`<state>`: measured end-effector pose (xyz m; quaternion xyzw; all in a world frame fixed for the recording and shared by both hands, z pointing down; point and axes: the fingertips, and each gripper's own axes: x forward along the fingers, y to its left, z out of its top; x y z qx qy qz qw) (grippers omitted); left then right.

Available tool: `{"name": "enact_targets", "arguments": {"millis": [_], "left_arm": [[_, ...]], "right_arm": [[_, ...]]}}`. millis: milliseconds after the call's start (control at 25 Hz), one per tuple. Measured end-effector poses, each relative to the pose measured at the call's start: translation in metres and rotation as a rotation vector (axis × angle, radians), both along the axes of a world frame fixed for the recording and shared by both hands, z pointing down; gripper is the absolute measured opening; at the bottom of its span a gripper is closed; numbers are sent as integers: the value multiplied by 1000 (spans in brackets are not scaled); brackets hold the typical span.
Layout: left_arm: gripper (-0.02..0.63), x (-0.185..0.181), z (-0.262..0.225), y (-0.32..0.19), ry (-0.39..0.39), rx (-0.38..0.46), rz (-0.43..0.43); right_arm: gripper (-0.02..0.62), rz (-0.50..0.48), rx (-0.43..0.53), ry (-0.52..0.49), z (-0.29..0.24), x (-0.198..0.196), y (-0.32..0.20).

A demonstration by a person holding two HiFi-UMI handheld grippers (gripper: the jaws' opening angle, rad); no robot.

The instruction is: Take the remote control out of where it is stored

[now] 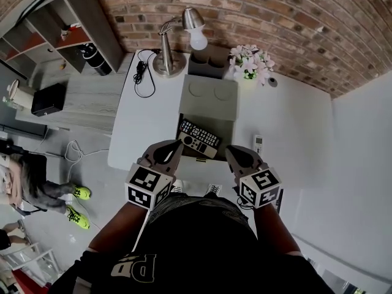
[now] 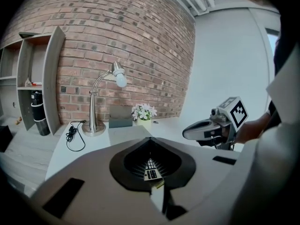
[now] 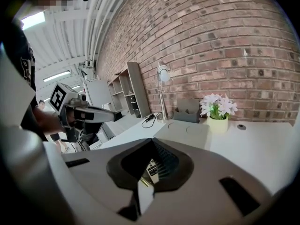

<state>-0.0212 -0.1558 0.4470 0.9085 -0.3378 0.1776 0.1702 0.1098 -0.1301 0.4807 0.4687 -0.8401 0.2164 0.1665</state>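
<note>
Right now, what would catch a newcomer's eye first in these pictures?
The red brick wall behind the white desk, with a silver gooseneck lamp and a pot of white flowers against it. Mid-desk, two dark button-covered remote controls lie in the open front of a grey storage box.

Right gripper [image 3: 151, 142] closed, desk lamp [image 3: 162, 78] and flowers [image 3: 216, 106] beyond.

Black remote [image 1: 199, 138], btns up, diagonal at grey box [image 1: 208, 100] front.

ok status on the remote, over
Left gripper and right gripper: jaws shut, empty. Remote lying in the open gray box, not lifted. Nothing blocking it.
</note>
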Motion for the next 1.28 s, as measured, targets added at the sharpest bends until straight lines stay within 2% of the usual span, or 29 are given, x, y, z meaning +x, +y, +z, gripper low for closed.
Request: {"name": "enact_targets", "arguments": {"millis": [80,160,360,480,640,920,1120,1280], "left_arm": [[6,-2,1,-3,12,-7,-20],[6,-5,4,-5,-3,-10,-28],[6,-11,18,-1,-48,-39,-24],[6,-17,21,0,-55,-38,-32],[6,-26,23,0,-53,-41,-51],[6,-47,23,-7,-47,-44,-108],[6,-57,26,-12,-43,-47,-138],[6,-57,26,-14,-36,-48,-141]], "right_arm": [[8,-13,-6,52,11,1,-4],[8,-46,-36,150,32,2,-9],[23,-191,-142,441,106,0,-24],[57,-279,-183,536,135,-9,-37],[58,-342,-224,590,161,-20,-50],[57,-388,-274,608,181,-24,-55],[57,-352,-262,657,180,-10,-68],[57,-364,-276,683,180,1,-75]]}}
